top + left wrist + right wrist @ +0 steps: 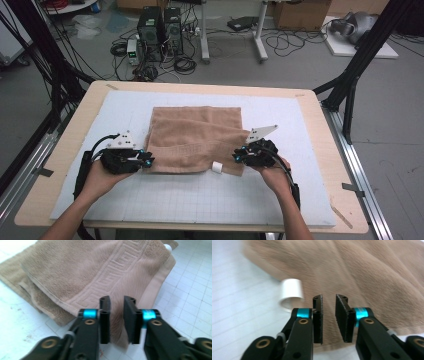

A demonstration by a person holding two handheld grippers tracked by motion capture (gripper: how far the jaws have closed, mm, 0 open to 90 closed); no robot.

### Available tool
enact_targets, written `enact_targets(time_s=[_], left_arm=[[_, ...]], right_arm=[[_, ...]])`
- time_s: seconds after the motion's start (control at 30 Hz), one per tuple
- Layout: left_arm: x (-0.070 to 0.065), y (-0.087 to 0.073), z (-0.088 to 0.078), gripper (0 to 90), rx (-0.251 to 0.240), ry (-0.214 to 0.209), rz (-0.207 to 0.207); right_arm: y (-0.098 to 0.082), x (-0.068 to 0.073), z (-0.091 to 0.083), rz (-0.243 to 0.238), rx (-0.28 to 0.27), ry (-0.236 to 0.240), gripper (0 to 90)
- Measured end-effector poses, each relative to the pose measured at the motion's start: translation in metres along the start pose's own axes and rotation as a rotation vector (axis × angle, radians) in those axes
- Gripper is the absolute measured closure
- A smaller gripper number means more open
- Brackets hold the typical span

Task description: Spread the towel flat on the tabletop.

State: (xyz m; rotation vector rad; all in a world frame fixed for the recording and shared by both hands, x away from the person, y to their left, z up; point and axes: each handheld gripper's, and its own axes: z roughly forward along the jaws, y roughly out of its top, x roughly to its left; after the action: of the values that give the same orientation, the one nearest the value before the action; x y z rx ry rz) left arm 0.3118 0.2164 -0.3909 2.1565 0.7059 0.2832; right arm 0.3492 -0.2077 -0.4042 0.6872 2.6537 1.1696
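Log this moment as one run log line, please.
stage: towel fold | towel: folded on white mat | left gripper: open at towel's edge | right gripper: open over towel's edge | white tag: beside right gripper

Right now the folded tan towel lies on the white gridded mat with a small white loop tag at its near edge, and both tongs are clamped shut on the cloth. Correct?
Not quite. The towel, mat and tag are as you say, but neither pair is clamped: the left tongs and right tongs each show a gap between the pads in their own gripper views, with cloth between them unpinched.
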Motion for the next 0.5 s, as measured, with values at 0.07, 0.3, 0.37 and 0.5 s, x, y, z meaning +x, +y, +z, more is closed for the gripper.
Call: enact_targets(time_s=[0.07,0.3,0.37,0.5], left_arm=[[0.000,0.001,0.008,67.4,0.012,0.001,0.005],[0.004,-0.003,0.046,65.1,0.147,0.028,0.031],[0.004,-0.006,0.055,65.7,0.174,0.015,0.033],[0.006,-0.008,0.057,72.7,0.151,0.002,0.041]], right_arm=[[-0.001,0.005,0.000,-0.006,0.002,0.025,69.5],[-0.011,0.009,0.023,0.002,0.100,0.033,65.0],[-0.011,0.010,0.030,-0.004,0.135,0.030,65.2],[-0.013,0.008,0.032,0.008,0.123,0.033,68.7]])
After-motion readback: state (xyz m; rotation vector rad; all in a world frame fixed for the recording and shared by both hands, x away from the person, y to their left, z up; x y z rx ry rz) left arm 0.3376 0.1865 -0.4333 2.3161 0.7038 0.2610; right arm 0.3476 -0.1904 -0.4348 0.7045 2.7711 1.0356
